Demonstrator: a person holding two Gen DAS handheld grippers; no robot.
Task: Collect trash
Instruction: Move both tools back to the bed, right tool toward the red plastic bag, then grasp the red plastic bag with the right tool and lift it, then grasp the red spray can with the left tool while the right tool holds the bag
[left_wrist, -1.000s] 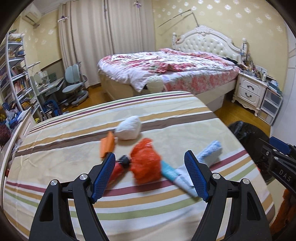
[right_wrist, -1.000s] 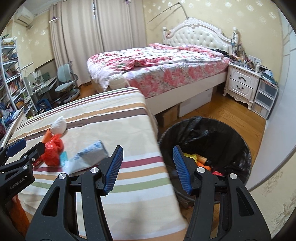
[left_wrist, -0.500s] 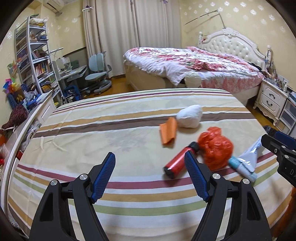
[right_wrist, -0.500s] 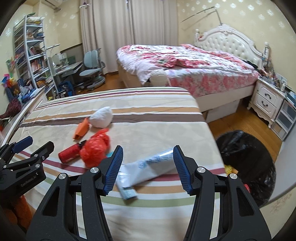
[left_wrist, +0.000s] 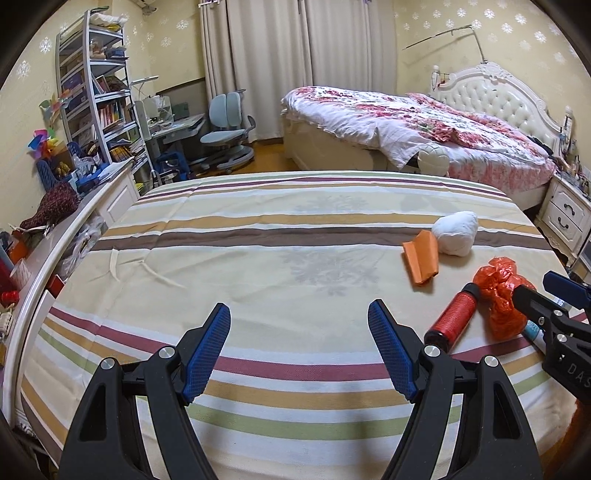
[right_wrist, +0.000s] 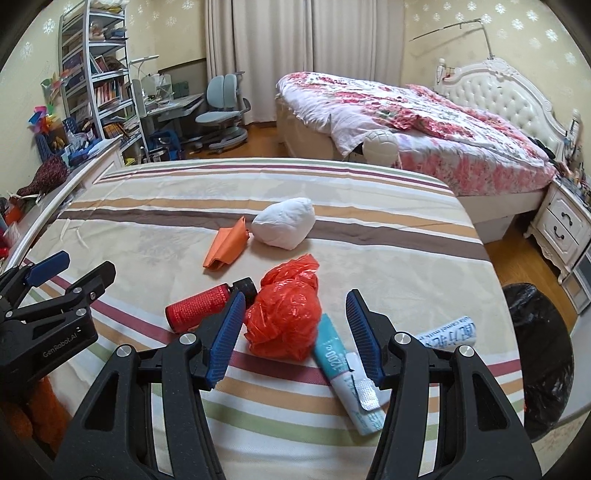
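Trash lies on a striped bedsheet (right_wrist: 147, 229). A crumpled red plastic bag (right_wrist: 286, 314) sits between the tips of my open right gripper (right_wrist: 295, 317). Beside it lie a red can (right_wrist: 207, 304), a teal and white tube (right_wrist: 347, 373), a white wrapper (right_wrist: 448, 332), an orange folded paper (right_wrist: 227, 247) and a white wad (right_wrist: 284, 227). My left gripper (left_wrist: 299, 332) is open and empty over bare sheet, left of the can (left_wrist: 452, 319), red bag (left_wrist: 500, 295), orange paper (left_wrist: 421, 260) and wad (left_wrist: 456, 236). A black-lined bin (right_wrist: 539, 343) stands at the right.
A floral bed (left_wrist: 406, 122) with a white headboard stands behind. A nightstand (right_wrist: 565, 229) is at the right. Shelves (left_wrist: 96, 88), a desk and a blue chair (left_wrist: 225, 125) fill the far left. A white bed rail (left_wrist: 55, 254) with clutter runs along the left edge.
Both grippers have swung left. The right one turned from the bin to the trash pile and now frames the red bag. The left one moved off the pile onto bare sheet.
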